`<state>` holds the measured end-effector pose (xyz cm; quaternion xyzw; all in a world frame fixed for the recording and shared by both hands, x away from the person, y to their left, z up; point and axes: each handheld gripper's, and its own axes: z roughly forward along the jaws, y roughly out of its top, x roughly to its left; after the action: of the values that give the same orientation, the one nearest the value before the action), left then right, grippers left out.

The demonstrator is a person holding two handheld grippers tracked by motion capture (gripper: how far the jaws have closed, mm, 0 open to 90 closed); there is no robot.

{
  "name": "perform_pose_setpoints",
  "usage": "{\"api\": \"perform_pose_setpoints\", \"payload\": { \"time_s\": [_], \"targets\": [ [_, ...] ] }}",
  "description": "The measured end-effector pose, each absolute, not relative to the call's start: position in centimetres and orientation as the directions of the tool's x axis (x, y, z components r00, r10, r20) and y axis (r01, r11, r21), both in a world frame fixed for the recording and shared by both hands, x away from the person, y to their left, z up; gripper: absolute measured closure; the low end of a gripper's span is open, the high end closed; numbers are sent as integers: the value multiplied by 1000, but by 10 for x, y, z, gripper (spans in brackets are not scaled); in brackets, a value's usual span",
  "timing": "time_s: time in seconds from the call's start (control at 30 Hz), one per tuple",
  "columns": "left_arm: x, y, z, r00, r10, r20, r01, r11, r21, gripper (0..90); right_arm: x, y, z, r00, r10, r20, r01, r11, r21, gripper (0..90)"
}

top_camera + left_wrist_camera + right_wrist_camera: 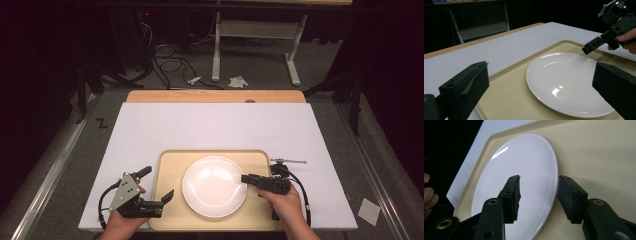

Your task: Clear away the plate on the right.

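Plate point(214, 186) on tray point(170, 165), lower centre: glossy, rigid, breakable; grip the rim. Right tongs point(538, 195) straddle it, parted; left tongs point(159, 192) wide.

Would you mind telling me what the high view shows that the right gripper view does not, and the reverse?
The high view alone takes in the left gripper with its jaws wide, the white table cover and the floor cables. The right gripper view alone shows the right gripper with its open jaws straddling the plate's rim. Both show the white plate lying on the beige tray.
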<state>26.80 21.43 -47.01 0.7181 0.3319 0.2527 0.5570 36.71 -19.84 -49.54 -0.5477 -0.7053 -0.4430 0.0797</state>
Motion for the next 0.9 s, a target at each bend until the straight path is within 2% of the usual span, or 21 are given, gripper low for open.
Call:
{"api": "perform_pose_setpoints", "payload": {
  "time_s": [0.2, 0.23, 0.27, 0.37, 0.43, 0.47, 0.53, 0.57, 0.7, 0.77, 0.9],
  "targets": [
    [268, 214, -471, 652, 758, -7, 198, -161, 967, 15, 366, -201, -484, -450, 717, 533, 801, 60, 595, 352],
    [268, 214, -470, 650, 760, -10, 197, -156, 968, 15, 364, -203, -478, -482, 730, 484, 761, 75, 644, 289],
    [268, 214, -470, 650, 760, -10, 197, -156, 968, 15, 364, -203, -478, -482, 730, 484, 761, 75, 644, 289],
    [267, 215, -470, 648, 762, -11, 197, -154, 968, 15, 363, -209, -472, -505, 739, 446, 716, 70, 695, 171],
    [267, 215, -470, 646, 763, -11, 199, -154, 968, 15, 363, -215, -463, -512, 770, 381, 667, 77, 741, 111],
    [267, 215, -470, 646, 763, -11, 199, -154, 968, 15, 363, -215, -463, -512, 770, 381, 667, 77, 741, 111],
    [268, 215, -470, 643, 766, -11, 202, -156, 967, 15, 364, -223, -457, -514, 779, 359, 633, 63, 771, 53],
    [268, 215, -471, 641, 768, -12, 207, -157, 966, 13, 362, -232, -451, -521, 794, 312, 593, 75, 801, 31],
    [269, 214, -472, 635, 772, -16, 218, -160, 963, 12, 357, -250, -445, -537, 810, 238, 539, 112, 835, 3],
    [270, 212, -473, 632, 775, -20, 233, -165, 958, 9, 348, -270, -442, -545, 822, 168, 478, 140, 867, 2],
    [271, 208, -475, 621, 783, -16, 253, -181, 950, 7, 336, -289, -444, -548, 826, 134, 422, 134, 897, 2]
  ]
}}
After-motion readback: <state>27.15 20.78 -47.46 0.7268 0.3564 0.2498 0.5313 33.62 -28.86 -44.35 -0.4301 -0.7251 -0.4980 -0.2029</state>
